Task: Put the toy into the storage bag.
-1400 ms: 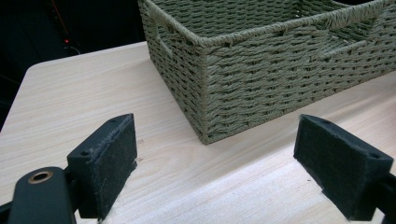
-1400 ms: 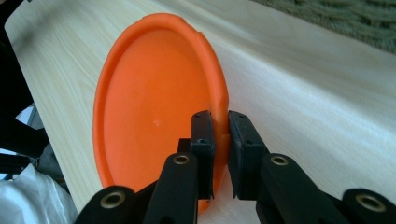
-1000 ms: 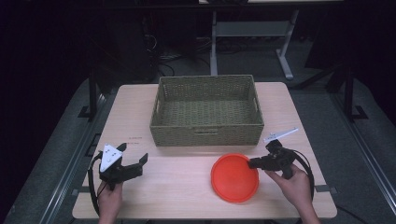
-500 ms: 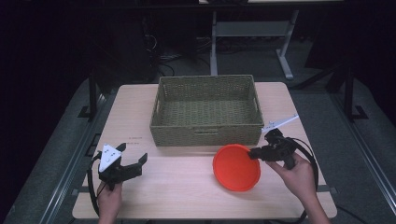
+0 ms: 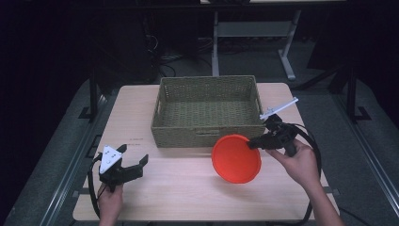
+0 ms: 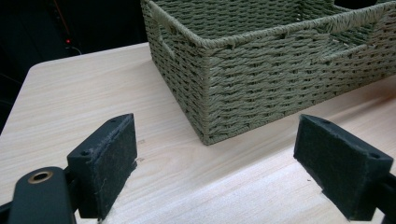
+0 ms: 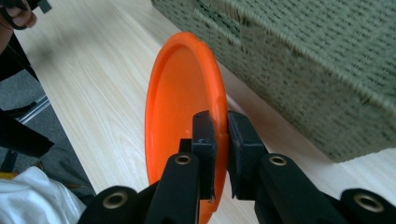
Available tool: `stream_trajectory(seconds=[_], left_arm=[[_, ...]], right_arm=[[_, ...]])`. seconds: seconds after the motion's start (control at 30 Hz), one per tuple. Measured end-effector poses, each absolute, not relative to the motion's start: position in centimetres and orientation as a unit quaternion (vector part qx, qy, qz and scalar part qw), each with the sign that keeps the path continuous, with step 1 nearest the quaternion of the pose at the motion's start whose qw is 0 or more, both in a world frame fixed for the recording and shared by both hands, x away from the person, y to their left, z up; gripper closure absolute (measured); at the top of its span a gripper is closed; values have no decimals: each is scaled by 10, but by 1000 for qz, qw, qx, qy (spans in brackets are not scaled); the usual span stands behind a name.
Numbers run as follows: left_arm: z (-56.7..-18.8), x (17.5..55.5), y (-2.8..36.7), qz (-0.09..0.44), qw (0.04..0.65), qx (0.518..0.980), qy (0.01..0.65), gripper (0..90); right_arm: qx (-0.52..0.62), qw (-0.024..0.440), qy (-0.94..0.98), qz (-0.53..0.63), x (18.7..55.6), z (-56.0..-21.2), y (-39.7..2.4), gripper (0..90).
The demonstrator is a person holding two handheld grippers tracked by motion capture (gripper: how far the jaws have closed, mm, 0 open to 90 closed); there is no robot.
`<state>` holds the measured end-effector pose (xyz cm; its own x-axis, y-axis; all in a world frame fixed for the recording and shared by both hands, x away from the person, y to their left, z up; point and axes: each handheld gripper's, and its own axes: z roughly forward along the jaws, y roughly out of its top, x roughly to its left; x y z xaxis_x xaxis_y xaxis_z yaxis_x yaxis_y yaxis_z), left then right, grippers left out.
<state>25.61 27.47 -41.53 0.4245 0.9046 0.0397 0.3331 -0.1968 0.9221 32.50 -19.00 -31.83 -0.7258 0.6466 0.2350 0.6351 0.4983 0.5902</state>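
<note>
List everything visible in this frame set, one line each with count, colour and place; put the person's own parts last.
plate: one, orange, tilted up off the table in front of the basket, gripped by its rim
basket: one, olive-green woven, at the far middle of the table
table: one, light wood, under everything
left gripper: one, black with a grey plate on top, jaws open, at the table's near left
right gripper: one, black, shut on the plate's rim
hands: two, one on each gripper

High view: above table's (image 5: 141, 113) 6 o'clock edge, facing 12. Left gripper view: low, close, w/ basket (image 6: 261, 74) corner at 12. Right gripper view: close; shares basket (image 7: 327, 60), plus table.
</note>
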Motion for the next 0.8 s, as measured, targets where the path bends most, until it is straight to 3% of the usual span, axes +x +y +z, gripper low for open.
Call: stream_trajectory(seconds=[0.27,0.8], left_arm=[[-415,257,277,312,458,708,438,127],[-415,257,278,312,462,703,441,127]], right_arm=[[361,23,868,340,335,-287,-183,820],[364,26,866,342,360,-255,-179,820]])
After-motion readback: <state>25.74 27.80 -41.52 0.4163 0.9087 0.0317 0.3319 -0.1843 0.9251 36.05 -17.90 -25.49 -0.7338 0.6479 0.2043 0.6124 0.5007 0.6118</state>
